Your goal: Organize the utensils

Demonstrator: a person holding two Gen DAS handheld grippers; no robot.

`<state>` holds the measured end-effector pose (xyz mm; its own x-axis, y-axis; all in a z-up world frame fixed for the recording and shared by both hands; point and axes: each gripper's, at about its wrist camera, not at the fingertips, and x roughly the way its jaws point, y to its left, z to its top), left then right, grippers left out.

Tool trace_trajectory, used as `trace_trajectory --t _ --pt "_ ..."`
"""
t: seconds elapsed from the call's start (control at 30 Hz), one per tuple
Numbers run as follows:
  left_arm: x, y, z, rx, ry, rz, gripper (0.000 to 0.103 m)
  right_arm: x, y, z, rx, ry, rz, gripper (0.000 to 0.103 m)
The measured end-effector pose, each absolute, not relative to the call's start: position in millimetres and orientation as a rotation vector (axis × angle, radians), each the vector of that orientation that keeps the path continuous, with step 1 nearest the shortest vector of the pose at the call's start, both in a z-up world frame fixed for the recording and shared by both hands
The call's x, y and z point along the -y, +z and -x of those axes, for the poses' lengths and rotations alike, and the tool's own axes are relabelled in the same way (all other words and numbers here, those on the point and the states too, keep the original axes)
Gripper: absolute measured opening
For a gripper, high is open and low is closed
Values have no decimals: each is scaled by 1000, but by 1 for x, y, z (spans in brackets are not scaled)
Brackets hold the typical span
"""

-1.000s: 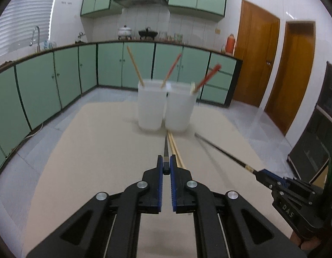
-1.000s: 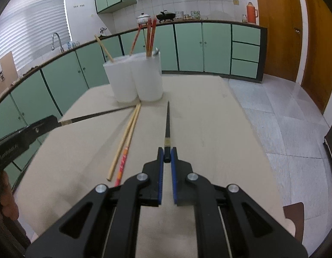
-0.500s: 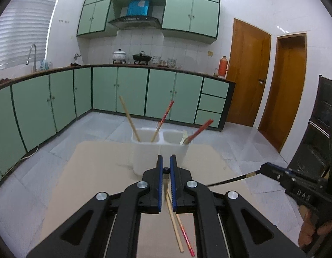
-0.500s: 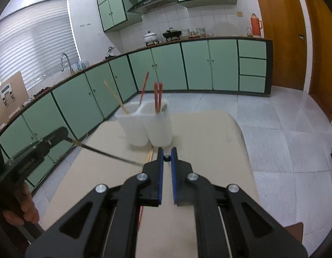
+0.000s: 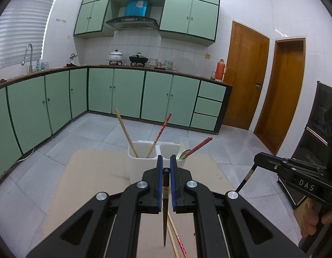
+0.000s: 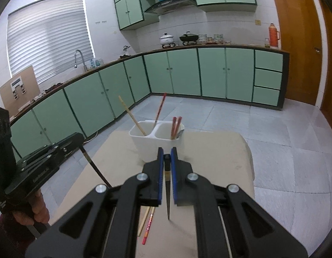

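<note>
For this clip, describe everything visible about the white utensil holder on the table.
The white utensil holder is a matte, plastic-looking tub with rounded corners, split by a central wall into two open-topped compartments. It stands upright near the far end of the beige table. The left compartment holds a plain wooden chopstick and a red patterned chopstick, both leaning outward. The right compartment holds two red chopsticks and what looks like a spoon. Neither hand-held gripper touches it.

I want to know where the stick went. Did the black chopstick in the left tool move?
Yes. The black chopstick rose off the table and now hangs tip-down in the left tool, short of the white holder.
</note>
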<state>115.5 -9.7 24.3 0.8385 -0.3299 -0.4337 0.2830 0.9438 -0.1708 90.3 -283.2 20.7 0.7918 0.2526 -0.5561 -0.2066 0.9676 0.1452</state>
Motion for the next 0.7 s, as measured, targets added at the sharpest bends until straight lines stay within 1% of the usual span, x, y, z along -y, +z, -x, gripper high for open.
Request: trace_trajectory --t 0.23,0.43,0.7 --pt "0 32 -121 -466 -324 122 6 282 28 -96 -594 285 -80 6" --pt "-3 50 -134 -428 -315 106 6 283 51 -112 -559 331 -102 6" --pt "-5 89 -154 -343 -318 99 6 277 92 -132 -477 357 -81 6"
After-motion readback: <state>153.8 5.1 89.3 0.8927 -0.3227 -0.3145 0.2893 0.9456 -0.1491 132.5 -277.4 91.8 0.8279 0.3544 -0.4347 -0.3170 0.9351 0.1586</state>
